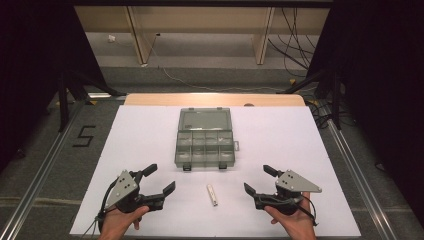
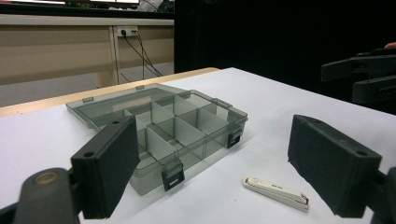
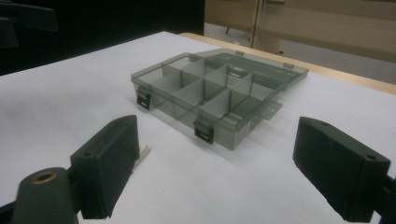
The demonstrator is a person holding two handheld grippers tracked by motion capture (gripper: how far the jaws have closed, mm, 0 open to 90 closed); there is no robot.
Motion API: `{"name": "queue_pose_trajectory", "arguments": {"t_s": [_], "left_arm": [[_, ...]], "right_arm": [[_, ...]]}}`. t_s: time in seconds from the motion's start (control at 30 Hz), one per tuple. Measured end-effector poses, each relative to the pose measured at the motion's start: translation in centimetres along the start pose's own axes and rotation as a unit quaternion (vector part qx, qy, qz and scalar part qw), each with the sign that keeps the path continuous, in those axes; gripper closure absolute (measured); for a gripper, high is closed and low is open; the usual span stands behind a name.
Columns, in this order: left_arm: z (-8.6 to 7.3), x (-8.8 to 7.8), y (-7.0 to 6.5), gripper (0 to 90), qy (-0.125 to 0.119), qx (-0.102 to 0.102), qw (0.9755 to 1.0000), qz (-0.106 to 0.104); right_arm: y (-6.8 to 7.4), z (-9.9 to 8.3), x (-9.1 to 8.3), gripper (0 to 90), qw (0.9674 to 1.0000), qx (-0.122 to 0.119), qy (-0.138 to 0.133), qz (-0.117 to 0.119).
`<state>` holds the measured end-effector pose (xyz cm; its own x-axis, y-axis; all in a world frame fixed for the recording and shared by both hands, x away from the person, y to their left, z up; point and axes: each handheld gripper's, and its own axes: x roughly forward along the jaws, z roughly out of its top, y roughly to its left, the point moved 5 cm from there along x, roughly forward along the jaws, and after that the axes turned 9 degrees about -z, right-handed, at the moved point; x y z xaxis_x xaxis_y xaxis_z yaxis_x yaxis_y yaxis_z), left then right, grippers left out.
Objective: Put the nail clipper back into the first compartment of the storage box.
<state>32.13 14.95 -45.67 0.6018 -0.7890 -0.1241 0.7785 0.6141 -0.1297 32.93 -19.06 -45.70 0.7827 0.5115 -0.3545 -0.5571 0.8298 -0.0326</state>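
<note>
Translucent smoke-grey plastic compartment box (image 1: 205,145) open at the middle of the white-covered table (image 1: 140,150), lid (image 1: 204,119) laid flat behind it toward the far edge. Two rows of four compartments in the high view, all apparently empty, though the tinted walls and low resolution make the floors hard to read. Two small black latches on the near wall, seen best in the left gripper view (image 2: 172,176) and the right gripper view (image 3: 203,132). Small clear tab sticking out from the box's right side; its form too small to make out.

Small white, flat, oblong nail-clipper-like object (image 1: 212,194) lying on the table just in front of the box, between the two grippers and apart from both. In the left gripper view (image 2: 276,192), a metal tip at one end and faint printing, unreadable. In the right gripper view, mostly hidden behind the near jaw, a pale corner (image 3: 144,152) peeking out.

Left gripper (image 1: 159,180) near the table's front left, held in a hand (image 1: 118,221) cut off by the bottom edge; jaws spread wide, nothing between them. Right gripper (image 1: 259,179) at the front right, held likewise in a hand (image 1: 295,220); jaws equally wide apart, gripping nothing. Grey three-cornered plate on top of each.

Beyond the table, dark curtains, pale wooden furniture legs and loose cables, dim and indistinct.
</note>
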Motion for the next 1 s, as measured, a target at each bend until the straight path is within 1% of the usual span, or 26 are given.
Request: {"name": "queue_pose_trajectory", "arguments": {"t_s": [0.07,0.1,0.13,0.17,0.27,0.3,0.33,0.4,0.43,0.5,0.53,0.57,0.6,0.63,0.67,0.7,0.73,0.77,0.8,0.83,0.87,0.9,0.93,0.97,1.0], "left_arm": [[0.0,0.0,0.0,16.1,0.000,0.000,1.0000,0.000],[0.0,0.0,0.0,16.2,0.000,0.000,1.0000,0.000],[0.0,0.0,0.0,16.2,-0.002,0.003,1.0000,-0.003],[0.0,0.0,0.0,16.1,0.000,0.003,1.0000,-0.002],[0.0,0.0,-0.1,16.1,-0.002,0.005,1.0000,-0.004],[0.0,0.0,-0.1,16.1,0.002,0.005,1.0000,-0.001],[0.0,0.0,-0.1,16.1,0.002,0.005,1.0000,-0.001],[0.0,0.1,-0.1,16.1,0.002,0.004,1.0000,-0.001],[0.0,0.1,-0.1,16.1,0.002,0.004,1.0000,-0.001],[-0.1,0.1,-0.1,16.1,0.005,0.006,1.0000,-0.001],[-0.1,0.1,-0.1,16.1,0.005,0.006,1.0000,-0.001],[0.0,0.1,-0.1,16.1,0.005,0.006,1.0000,-0.001],[0.0,0.1,-0.1,16.2,0.005,0.006,1.0000,-0.001],[-0.1,0.1,-0.1,16.1,0.005,0.005,1.0000,-0.001],[-0.1,0.1,-0.1,16.1,0.005,0.005,1.0000,-0.001],[-0.1,0.1,-0.1,16.1,0.006,0.006,1.0000,0.000],[-0.1,0.1,-0.1,16.1,0.006,0.006,1.0000,0.000],[-0.1,0.1,-0.1,16.1,0.006,0.007,1.0000,-0.001],[-0.1,0.1,-0.1,16.2,0.006,0.007,1.0000,-0.001],[-0.1,0.2,-0.1,16.1,0.005,0.007,1.0000,-0.002],[-0.1,0.2,-0.1,16.1,0.007,0.007,1.0000,-0.001],[-0.1,0.2,-0.1,16.1,0.007,0.006,1.0000,-0.001],[-0.1,0.2,-0.1,16.1,0.007,0.006,1.0000,-0.001],[-0.1,0.2,0.0,16.1,0.008,0.008,0.9999,0.000],[-0.1,0.2,0.0,16.1,0.008,0.008,0.9999,0.000]], "right_arm": [[0.0,0.0,0.1,15.5,1.0000,-0.003,0.001,-0.001],[0.1,0.0,0.2,15.5,1.0000,0.002,-0.006,0.002],[0.1,0.0,0.2,15.5,1.0000,-0.001,-0.005,0.000],[0.0,0.0,0.0,15.5,1.0000,-0.005,0.003,-0.003],[0.0,0.0,0.1,15.4,1.0000,-0.005,0.000,-0.004],[0.0,-0.1,0.1,15.4,0.9999,-0.010,0.011,-0.001],[-0.1,-0.1,0.1,15.4,0.9998,-0.017,0.009,-0.004],[0.0,-0.1,0.2,15.4,0.9996,-0.021,0.018,0.001],[0.0,-0.1,0.2,15.4,0.9996,-0.021,0.018,0.001],[0.3,-0.2,0.4,15.5,0.9987,-0.025,0.044,0.008],[0.3,-0.2,0.4,15.5,0.9987,-0.025,0.044,0.008],[0.5,-0.2,0.6,15.4,0.9970,-0.046,0.062,0.007],[0.5,-0.2,0.6,15.4,0.9970,-0.046,0.062,0.007],[0.9,0.0,0.7,15.5,0.9952,-0.052,0.082,0.011],[0.9,0.0,0.7,15.5,0.9952,-0.052,0.082,0.011],[1.2,0.4,1.0,15.6,0.9930,-0.070,0.094,0.011],[1.2,0.4,1.0,15.6,0.9930,-0.070,0.094,0.011],[1.6,0.9,1.2,15.7,0.9900,-0.088,0.109,0.016],[1.8,1.1,1.3,15.6,0.9884,-0.095,0.116,0.021],[1.9,1.4,1.4,15.7,0.9871,-0.105,0.119,0.022],[2.1,1.6,1.5,16.0,0.9859,-0.108,0.124,0.028],[2.1,1.8,1.7,16.1,0.9841,-0.117,0.130,0.030],[2.1,1.8,1.7,16.1,0.9841,-0.117,0.130,0.030],[2.4,2.0,2.3,17.1,0.9787,-0.132,0.153,0.037],[2.4,2.0,2.3,17.1,0.9787,-0.132,0.153,0.037]]}}
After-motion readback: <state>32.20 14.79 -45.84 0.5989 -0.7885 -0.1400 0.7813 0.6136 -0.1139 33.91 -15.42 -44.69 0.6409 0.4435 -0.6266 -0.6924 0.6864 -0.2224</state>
